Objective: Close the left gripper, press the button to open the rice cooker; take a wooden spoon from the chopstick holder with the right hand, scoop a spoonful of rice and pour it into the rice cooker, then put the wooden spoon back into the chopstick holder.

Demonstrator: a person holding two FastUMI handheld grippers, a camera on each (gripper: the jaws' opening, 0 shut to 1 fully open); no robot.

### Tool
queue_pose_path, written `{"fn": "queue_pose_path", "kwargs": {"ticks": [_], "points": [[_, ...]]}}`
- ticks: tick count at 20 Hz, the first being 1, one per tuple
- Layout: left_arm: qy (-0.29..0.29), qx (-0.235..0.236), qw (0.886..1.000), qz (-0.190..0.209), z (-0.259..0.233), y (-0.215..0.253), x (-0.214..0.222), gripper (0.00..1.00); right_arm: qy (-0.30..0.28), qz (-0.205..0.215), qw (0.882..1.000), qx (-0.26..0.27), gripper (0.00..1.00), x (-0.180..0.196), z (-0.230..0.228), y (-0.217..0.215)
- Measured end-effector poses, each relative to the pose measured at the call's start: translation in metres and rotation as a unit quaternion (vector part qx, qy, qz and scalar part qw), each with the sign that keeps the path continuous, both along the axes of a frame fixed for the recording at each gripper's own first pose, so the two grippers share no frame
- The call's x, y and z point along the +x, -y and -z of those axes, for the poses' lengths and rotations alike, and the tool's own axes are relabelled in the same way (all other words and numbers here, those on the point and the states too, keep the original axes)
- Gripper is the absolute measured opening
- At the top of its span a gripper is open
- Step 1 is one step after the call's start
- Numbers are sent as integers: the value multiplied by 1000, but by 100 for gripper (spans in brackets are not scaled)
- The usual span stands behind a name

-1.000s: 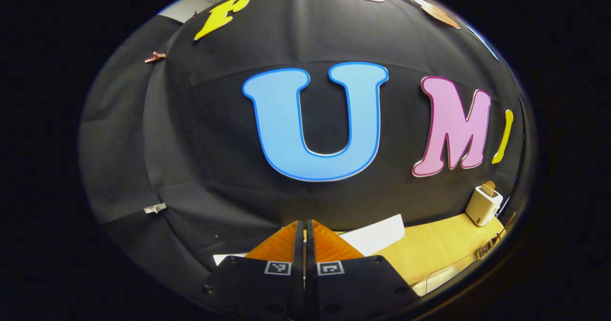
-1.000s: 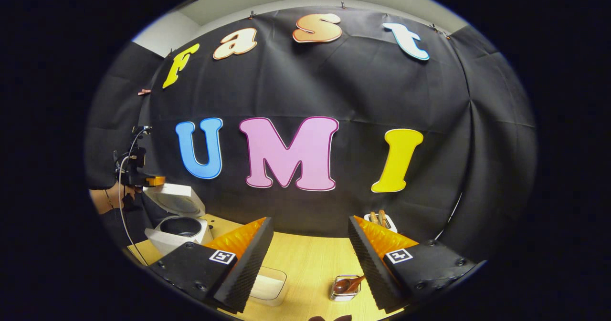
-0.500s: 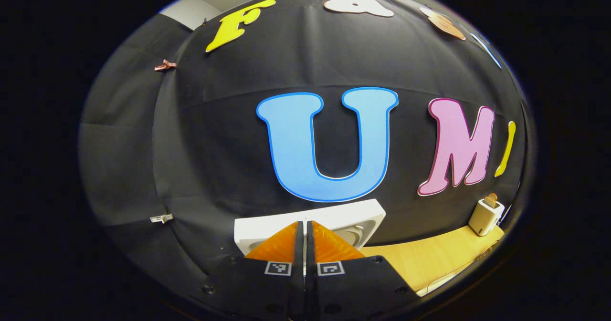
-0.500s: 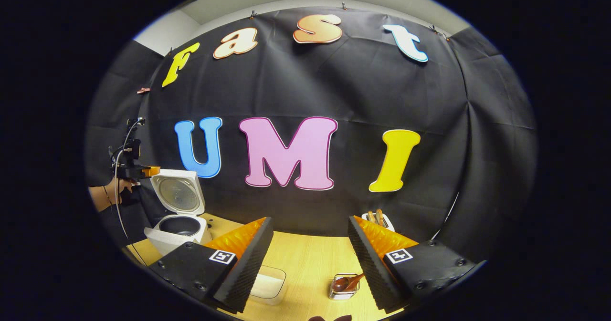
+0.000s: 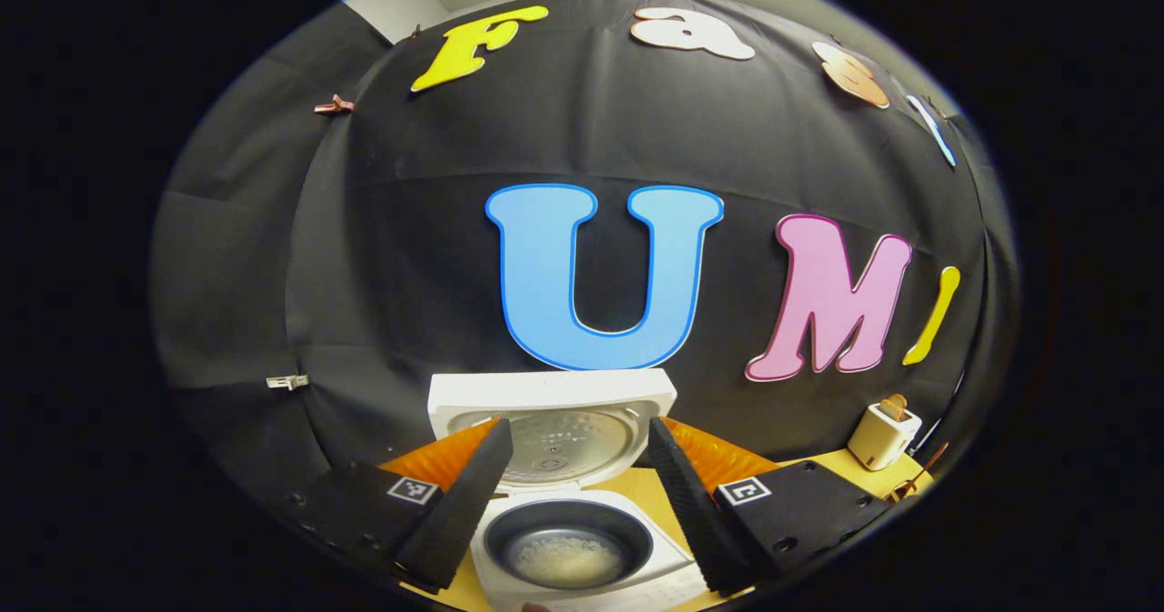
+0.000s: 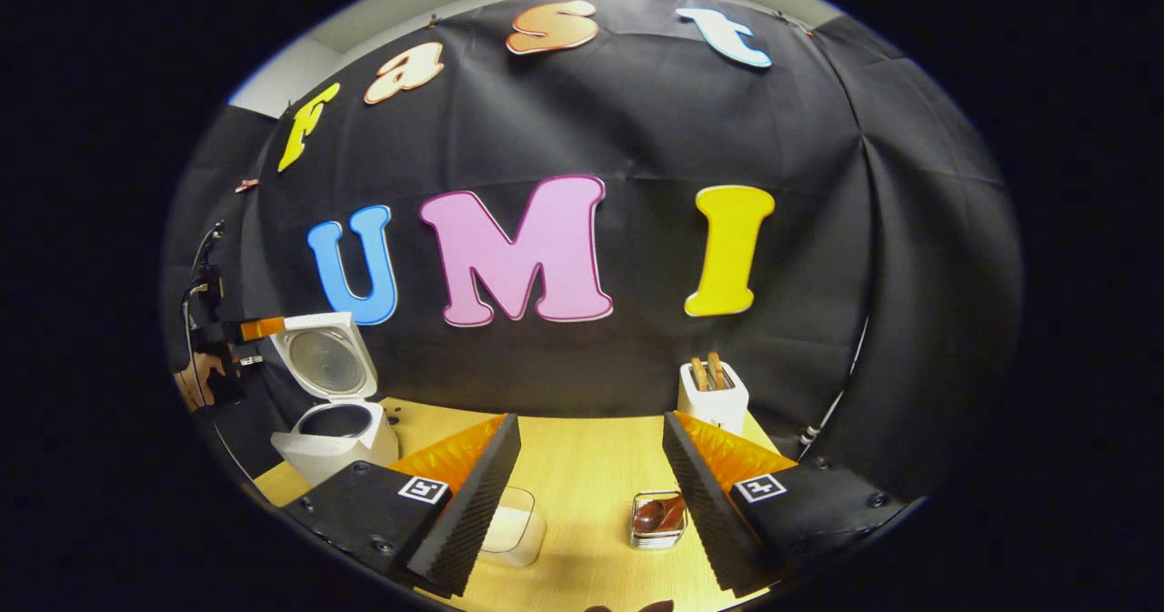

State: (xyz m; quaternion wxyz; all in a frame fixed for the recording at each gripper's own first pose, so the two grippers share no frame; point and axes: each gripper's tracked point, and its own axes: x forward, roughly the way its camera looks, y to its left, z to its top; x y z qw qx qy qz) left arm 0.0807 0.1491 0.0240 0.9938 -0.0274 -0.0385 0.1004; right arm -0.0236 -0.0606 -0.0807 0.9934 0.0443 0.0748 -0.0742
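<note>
The white rice cooker (image 5: pixel 582 585) stands open with its lid (image 5: pixel 552 412) upright. Its dark inner pot (image 5: pixel 568 546) holds a little rice. My left gripper (image 5: pixel 579 426) hovers open just above and in front of it, one finger on each side of the lid. In the right gripper view that cooker (image 6: pixel 335 430) is at the far left, with the left gripper (image 6: pixel 253 328) and a hand (image 6: pixel 195 385) by the lid's top edge. My right gripper (image 6: pixel 591 421) is open and holds nothing. Under it stand a clear tub of rice (image 6: pixel 511 530) and a small glass cup with a brown wooden spoon (image 6: pixel 657 514).
A white holder (image 6: pixel 714 403) with two wooden handles sticking up stands at the back of the wooden table (image 6: pixel 582 466), near the black cloth wall. It appears in the left gripper view as the white holder (image 5: pixel 882 435) at the far right. A cable (image 6: pixel 832 416) runs down the right wall.
My left gripper went from shut to open and tipped down, bringing the cooker's pot into view. The lid swung fully upright. The right gripper tilted down slightly and stayed open.
</note>
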Motion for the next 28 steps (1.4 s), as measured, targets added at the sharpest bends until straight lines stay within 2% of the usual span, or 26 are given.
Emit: {"fn": "queue_pose_path", "kwargs": {"ticks": [6,13,17,25,28], "points": [[-7,29,999,17,9,30,-18,96,-44,20,998,43,98,10,72,45],[-60,6,998,5,48,49,-42,96,-88,28,993,80,98,37,152,90],[-94,1,995,-12,71,57,-59,96,-116,27,986,119,98,52,199,102],[-122,-9,991,-51,87,70,-80,96,-131,0,982,139,97,91,244,113],[-130,-8,990,-58,93,74,-84,96,-124,-15,981,148,96,102,246,109]]}}
